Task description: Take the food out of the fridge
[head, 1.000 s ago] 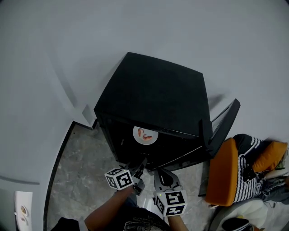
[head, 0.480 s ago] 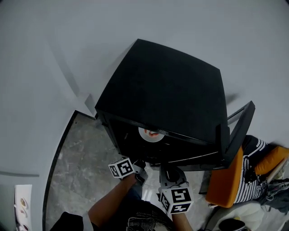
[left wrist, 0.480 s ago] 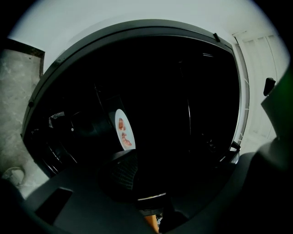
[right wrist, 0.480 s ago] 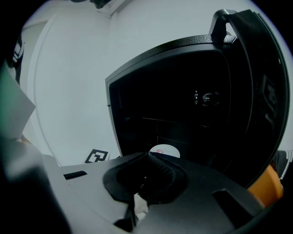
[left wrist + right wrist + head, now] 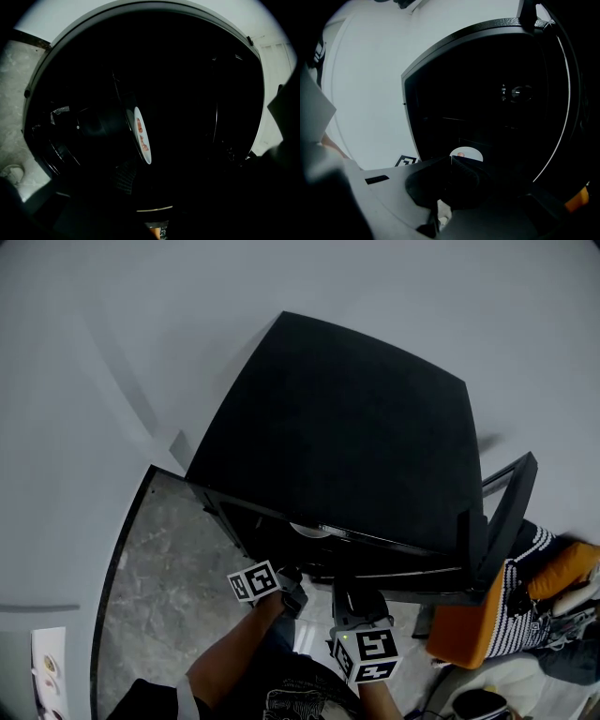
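A white plate (image 5: 142, 135) with pinkish food (image 5: 139, 127) sits inside the open black fridge (image 5: 347, 437). In the head view only its rim (image 5: 307, 530) peeks out under the fridge's top edge. My left gripper (image 5: 287, 579) is at the fridge mouth, rolled on its side and pointing at the plate. Its jaws have just been opening; they stand open with nothing between them. My right gripper (image 5: 349, 601) is beside it, just outside the opening. Its fingers (image 5: 452, 163) are pressed together and empty, with the plate (image 5: 469, 153) beyond them.
The fridge door (image 5: 507, 512) hangs open on the right. An orange cushion (image 5: 457, 630) and striped cloth (image 5: 527, 570) lie beside it. Grey marble floor (image 5: 155, 568) lies left of the fridge and a white wall (image 5: 112, 352) behind it. The inside is very dark.
The head view has shifted, so the fridge's top edge now hides most of the plate. My left gripper has sunk lower at the fridge opening. The right gripper has shifted slightly.
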{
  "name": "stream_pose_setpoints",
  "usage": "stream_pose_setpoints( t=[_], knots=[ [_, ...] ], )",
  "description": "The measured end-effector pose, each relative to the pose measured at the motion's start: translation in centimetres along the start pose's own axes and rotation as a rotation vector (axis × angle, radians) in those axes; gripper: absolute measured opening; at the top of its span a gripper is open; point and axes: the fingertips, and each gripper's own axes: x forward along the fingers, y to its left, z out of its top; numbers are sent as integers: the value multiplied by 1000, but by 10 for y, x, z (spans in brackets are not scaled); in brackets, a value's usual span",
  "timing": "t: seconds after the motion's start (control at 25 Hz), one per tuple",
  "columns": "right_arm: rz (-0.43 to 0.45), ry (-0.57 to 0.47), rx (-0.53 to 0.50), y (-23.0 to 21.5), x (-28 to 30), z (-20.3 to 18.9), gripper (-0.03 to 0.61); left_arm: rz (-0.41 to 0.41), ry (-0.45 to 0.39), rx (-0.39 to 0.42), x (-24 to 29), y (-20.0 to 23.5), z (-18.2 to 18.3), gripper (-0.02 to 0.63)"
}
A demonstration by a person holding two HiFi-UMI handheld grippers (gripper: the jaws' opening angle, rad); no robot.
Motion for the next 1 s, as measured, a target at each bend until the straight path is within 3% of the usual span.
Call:
stream_pose_setpoints(
  t=[0.48, 0.76, 1.0],
  knots=[
    [-13, 31, 6, -8, 16, -1, 21, 25, -15, -54, 19, 8, 12, 144],
    [-18, 36, 16, -12, 18, -3, 21, 83, -11, -67, 23, 13, 14, 48],
    [-21, 34, 17, -13, 16, -3, 21, 75, -29, -145, 22, 14, 15, 29]
  ],
)
